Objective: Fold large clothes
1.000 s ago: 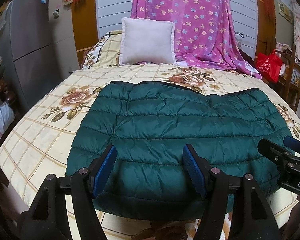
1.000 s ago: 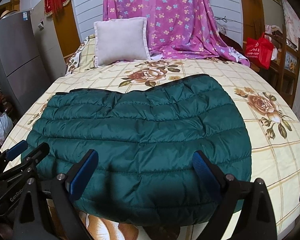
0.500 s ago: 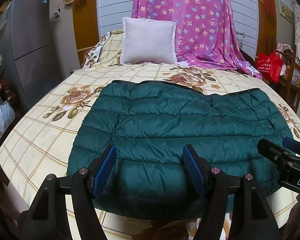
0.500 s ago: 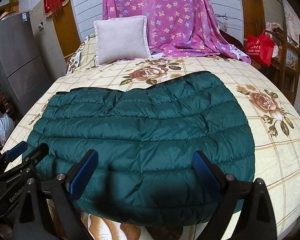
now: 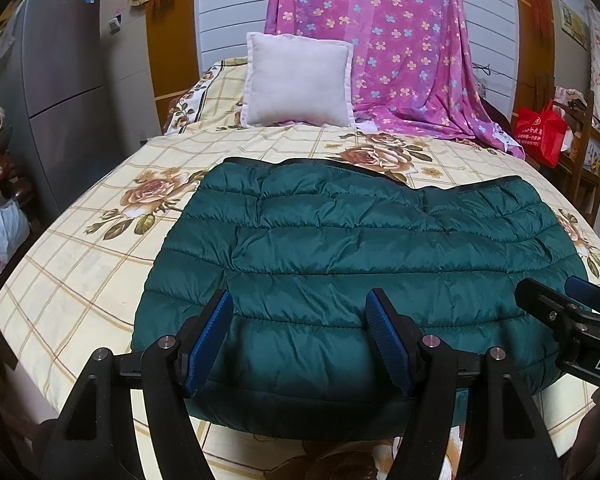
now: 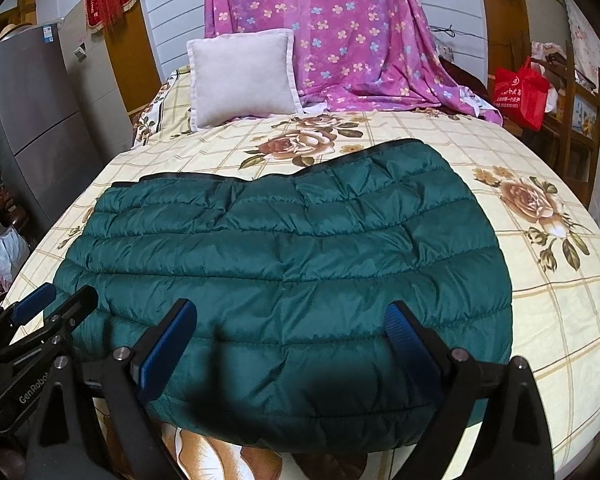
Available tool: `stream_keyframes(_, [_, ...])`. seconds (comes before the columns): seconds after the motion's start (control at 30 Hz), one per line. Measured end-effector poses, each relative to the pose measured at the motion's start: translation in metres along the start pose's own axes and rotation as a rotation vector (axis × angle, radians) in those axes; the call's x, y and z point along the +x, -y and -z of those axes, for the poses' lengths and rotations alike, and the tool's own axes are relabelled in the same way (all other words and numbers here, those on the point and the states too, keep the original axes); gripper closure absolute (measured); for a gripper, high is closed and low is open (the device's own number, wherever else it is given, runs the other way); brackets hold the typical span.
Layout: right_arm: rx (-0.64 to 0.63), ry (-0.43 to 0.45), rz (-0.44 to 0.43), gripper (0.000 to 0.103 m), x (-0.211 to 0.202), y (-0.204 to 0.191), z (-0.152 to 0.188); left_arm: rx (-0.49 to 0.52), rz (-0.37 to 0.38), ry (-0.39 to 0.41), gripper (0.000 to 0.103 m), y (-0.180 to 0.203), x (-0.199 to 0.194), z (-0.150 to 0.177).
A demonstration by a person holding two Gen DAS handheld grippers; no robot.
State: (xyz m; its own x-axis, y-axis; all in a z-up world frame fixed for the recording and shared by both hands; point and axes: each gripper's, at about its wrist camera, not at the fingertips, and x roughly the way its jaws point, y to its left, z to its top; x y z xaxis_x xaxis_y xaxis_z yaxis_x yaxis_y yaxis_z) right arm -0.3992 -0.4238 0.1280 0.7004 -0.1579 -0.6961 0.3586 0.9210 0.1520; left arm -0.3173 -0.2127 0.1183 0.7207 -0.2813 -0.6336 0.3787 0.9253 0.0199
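Rose-patterned bed sheet [image 5: 80,276] filled the room's middle, with a folded green puffer jacket [image 5: 360,260] lying flat on it near me.

Both my left gripper [image 5: 300,336] and right gripper [image 6: 292,344] hovered open above the jacket's near edge, holding nothing. "GenRobot" showed on the left one's body. A red bag [image 6: 520,92] with unreadable print and a white plastic bag [image 5: 6,228] sat beside the bed, contents hidden.
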Motion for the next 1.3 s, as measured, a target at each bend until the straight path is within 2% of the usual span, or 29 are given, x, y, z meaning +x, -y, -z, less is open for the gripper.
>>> stream_keyframes(1.3, [0.016,-0.008,0.001,0.006,0.0031,0.0022,-0.0012,0.012,-0.005,0.002,0.052,0.0073,0.0020,0.0037])
